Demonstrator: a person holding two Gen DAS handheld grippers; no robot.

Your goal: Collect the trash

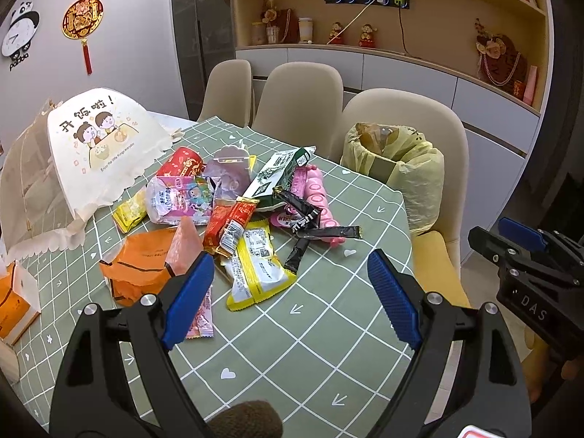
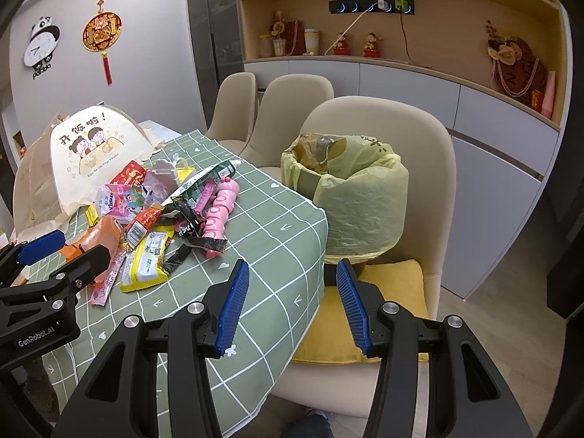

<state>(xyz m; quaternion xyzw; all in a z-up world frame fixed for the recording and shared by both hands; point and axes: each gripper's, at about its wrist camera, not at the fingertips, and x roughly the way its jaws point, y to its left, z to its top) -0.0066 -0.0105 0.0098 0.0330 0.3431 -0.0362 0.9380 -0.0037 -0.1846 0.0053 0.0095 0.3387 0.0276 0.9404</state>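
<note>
Left gripper (image 1: 290, 292) is spread wide, empty, just short of the wrapper pile (image 1: 237, 211); right gripper (image 2: 290, 304) also agape, empty. Bin (image 2: 346, 197) sits on the chair beyond the pile. Overlapping wrappers: you could snag two and drop one.

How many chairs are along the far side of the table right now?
3. The nearest chair holds the lined trash bin on a yellow cushion; the middle chair and the farthest chair sit behind it. More may be hidden out of view.
</note>
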